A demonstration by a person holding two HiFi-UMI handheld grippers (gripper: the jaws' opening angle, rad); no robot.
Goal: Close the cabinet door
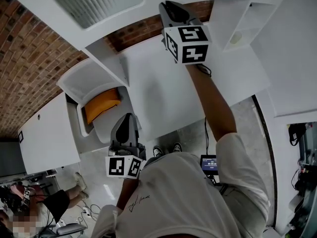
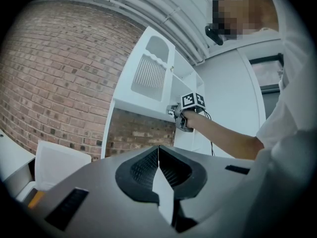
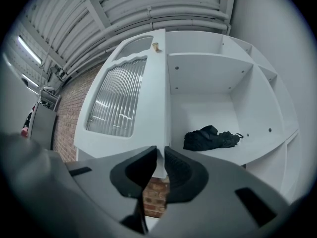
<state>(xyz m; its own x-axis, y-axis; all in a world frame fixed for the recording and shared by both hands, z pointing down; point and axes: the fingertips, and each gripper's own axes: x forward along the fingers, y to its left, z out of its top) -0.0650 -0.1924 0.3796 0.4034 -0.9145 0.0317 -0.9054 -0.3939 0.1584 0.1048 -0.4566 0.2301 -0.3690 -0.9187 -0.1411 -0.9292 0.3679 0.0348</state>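
Note:
The white cabinet door (image 3: 130, 95), with a ribbed glass pane and a small knob (image 3: 155, 46), stands swung open to the left of the open cabinet (image 3: 208, 76). My right gripper (image 3: 161, 157) is raised to the door's lower edge, and that white edge fills the narrow gap between its jaws. The head view shows the right gripper (image 1: 170, 6) up at the door (image 1: 94, 6). From the left gripper view the door (image 2: 151, 76) and right gripper (image 2: 177, 114) are both seen. My left gripper (image 2: 158, 150) hangs low by my waist (image 1: 127, 119), shut and empty.
A black bundle (image 3: 210, 138) lies on the cabinet's lower shelf. A brick wall (image 1: 29, 58) runs behind. Below are a white counter (image 1: 163, 90) and a white seat with an orange cushion (image 1: 101, 104). Another person (image 1: 54, 202) is at the lower left.

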